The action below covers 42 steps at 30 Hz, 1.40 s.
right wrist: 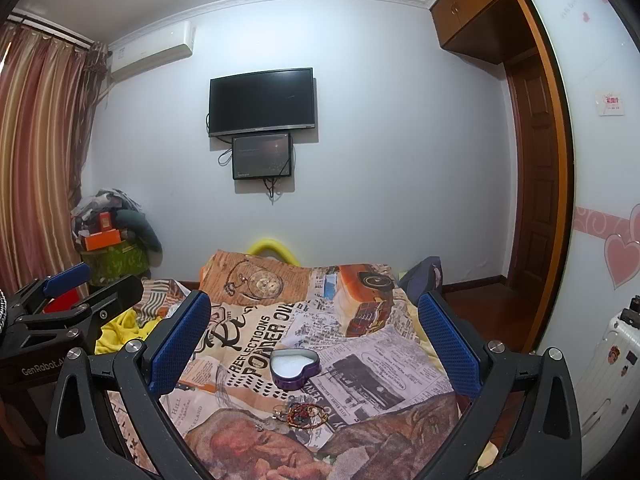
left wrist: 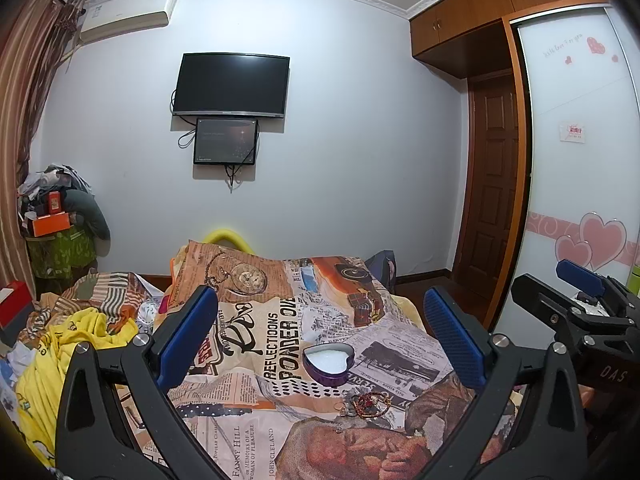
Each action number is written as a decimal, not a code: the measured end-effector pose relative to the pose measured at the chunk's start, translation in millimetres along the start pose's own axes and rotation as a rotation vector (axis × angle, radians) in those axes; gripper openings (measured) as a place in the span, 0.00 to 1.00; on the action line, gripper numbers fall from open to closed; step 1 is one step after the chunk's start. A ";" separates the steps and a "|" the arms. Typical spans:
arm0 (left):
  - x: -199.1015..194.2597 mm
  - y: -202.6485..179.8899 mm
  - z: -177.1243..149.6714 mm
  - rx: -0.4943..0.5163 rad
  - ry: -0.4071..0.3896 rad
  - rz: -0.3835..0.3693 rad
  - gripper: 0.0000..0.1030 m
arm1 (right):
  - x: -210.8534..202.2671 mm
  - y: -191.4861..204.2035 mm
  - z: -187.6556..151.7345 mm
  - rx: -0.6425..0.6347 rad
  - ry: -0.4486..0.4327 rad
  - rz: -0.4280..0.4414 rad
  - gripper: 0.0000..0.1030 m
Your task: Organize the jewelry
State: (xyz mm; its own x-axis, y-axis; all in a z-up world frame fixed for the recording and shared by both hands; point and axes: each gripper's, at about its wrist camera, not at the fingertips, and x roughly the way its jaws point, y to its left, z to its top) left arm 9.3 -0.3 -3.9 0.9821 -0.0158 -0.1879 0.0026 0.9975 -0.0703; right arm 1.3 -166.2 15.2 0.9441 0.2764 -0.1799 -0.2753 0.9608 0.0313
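Left tongs (left wrist: 320, 336): I am holding them spread wide above the bed, gripping nothing.
Right tongs (right wrist: 316, 332): I am keeping these gaping wide too, with nothing between the blue pads (right wrist: 180, 340).
Jewelry (left wrist: 367, 403): a small tangle of red beads and thin chain is lying on the blanket (left wrist: 256, 360), just nearer to me than the tin.
Heart-shaped tin (left wrist: 328, 363): purple, sitting lidless with a white lining showing.
Writing: the blanket is reading "REFLECTIOONS PONDER OV…", "FANNY HILL", "JOHN CLELAND"; the other rig's body is showing "GenRobot" in the right wrist view.
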 end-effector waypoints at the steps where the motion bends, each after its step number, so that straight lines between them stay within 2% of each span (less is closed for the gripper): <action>1: -0.3 0.2 -0.4 0.000 0.000 0.001 1.00 | -0.5 -0.2 0.3 0.001 0.000 0.000 1.00; 18: -0.1 2.6 -1.0 0.000 0.007 0.004 1.00 | -0.2 -3.3 2.5 0.006 0.010 0.002 1.00; 28: 13.7 0.3 -5.5 0.010 0.038 0.012 1.00 | 8.2 -8.4 0.2 0.018 0.038 0.005 1.00; 37: 47.1 -1.7 -21.3 0.052 0.125 0.047 1.00 | 29.6 -19.1 -12.9 0.028 0.121 0.002 1.00; 42: 79.0 4.7 -36.1 0.051 0.221 0.048 1.00 | 49.5 -26.5 -25.5 0.026 0.198 -0.012 1.00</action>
State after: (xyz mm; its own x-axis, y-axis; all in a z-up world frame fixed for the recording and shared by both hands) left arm 80.1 0.6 -54.4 0.9160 0.0229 -0.4005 -0.0282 0.9996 -0.0072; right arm 50.7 -178.5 -19.6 0.8925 0.2579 -0.3702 -0.2568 0.9650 0.0530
